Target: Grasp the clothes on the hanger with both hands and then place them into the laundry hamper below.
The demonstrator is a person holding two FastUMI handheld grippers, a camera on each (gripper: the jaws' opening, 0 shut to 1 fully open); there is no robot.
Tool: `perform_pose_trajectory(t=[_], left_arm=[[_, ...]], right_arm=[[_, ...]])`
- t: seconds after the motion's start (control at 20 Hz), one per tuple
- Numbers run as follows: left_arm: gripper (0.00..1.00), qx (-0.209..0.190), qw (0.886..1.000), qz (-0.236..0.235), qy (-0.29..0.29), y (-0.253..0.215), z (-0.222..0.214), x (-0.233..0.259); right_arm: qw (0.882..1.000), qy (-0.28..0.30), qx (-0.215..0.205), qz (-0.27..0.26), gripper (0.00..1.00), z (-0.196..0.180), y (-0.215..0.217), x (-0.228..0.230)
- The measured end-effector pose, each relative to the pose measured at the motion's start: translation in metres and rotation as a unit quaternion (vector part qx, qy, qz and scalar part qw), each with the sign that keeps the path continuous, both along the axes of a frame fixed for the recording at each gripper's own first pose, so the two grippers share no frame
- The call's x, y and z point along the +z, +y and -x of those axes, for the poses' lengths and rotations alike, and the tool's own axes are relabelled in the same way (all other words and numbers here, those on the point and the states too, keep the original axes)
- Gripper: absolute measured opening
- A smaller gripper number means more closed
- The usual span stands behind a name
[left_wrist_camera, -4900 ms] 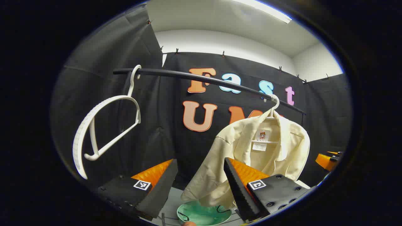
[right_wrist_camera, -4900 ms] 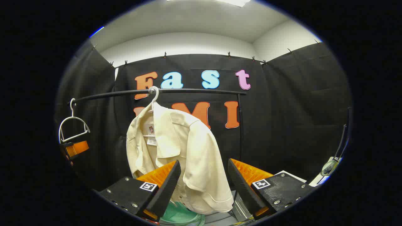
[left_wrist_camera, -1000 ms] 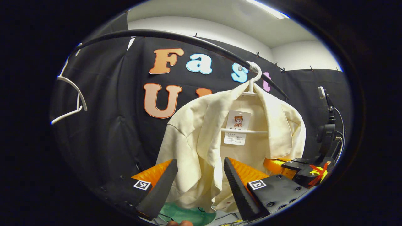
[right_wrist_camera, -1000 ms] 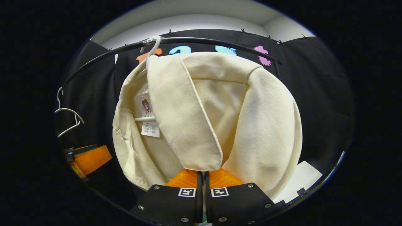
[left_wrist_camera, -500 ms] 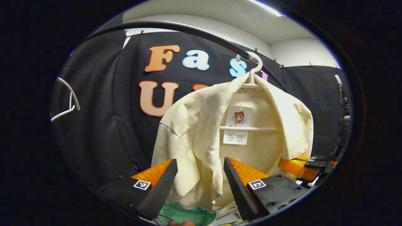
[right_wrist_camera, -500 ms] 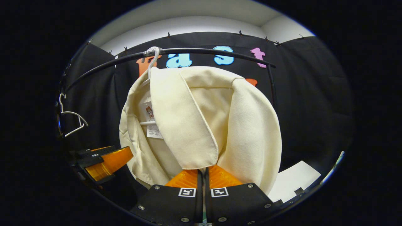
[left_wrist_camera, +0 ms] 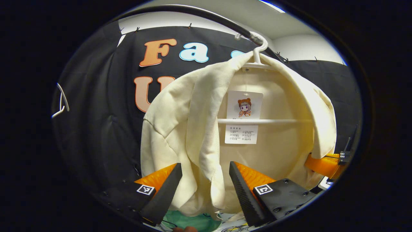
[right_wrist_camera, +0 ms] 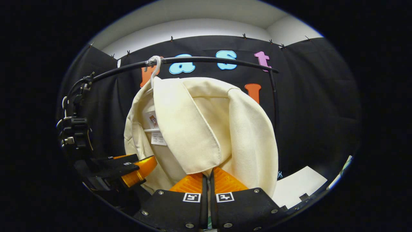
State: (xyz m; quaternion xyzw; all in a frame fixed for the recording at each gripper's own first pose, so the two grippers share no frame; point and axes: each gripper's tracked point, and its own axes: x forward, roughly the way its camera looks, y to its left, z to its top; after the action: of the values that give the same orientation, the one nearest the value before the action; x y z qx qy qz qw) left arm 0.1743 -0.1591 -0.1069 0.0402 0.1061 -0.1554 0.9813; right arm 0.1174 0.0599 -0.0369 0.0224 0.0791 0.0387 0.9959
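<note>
Left gripper view: the left gripper [left_wrist_camera: 203, 180] has moved in closer over the last second, its fingers spread wide around the front edge of the cream jacket [left_wrist_camera: 180, 129], which hangs on the white hanger [left_wrist_camera: 257, 53] from the black rail [left_wrist_camera: 206, 14]; the green hamper [left_wrist_camera: 190, 222] sits directly below.

Right gripper view: the right gripper [right_wrist_camera: 207, 180] stays clamped on the jacket's lapel (fingers pressed nearly together), as it was a second ago. Judged from this, only the left grasp remains before lifting off.
</note>
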Motion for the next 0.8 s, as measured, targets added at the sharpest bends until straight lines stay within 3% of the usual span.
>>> perform_pose_trajectory(t=[0.4, 0.45, 0.6, 0.7, 0.8], left_arm=[[0.97, -0.002, 1.000, -0.026, -0.001, -0.003, -0.022, -0.014], [0.91, -0.001, 1.000, -0.023, -0.006, -0.002, -0.024, -0.014], [0.86, 0.010, 1.000, -0.016, -0.013, 0.003, -0.026, -0.016], [0.54, 0.017, 1.000, -0.024, -0.003, 0.008, -0.028, -0.021], [0.34, 0.014, 0.999, -0.037, 0.011, 0.008, -0.028, -0.026]], right_arm=[[1.000, -0.009, 0.001, -0.007, 0.03, 0.016, -0.002, 0.013], [1.000, -0.010, 0.002, -0.007, 0.03, 0.019, -0.003, 0.015], [1.000, -0.015, 0.003, -0.008, 0.03, 0.019, -0.010, 0.016], [1.000, -0.019, 0.004, -0.011, 0.03, 0.023, -0.006, 0.025], [1.000, -0.023, 0.005, -0.014, 0.03, 0.026, -0.007, 0.030]])
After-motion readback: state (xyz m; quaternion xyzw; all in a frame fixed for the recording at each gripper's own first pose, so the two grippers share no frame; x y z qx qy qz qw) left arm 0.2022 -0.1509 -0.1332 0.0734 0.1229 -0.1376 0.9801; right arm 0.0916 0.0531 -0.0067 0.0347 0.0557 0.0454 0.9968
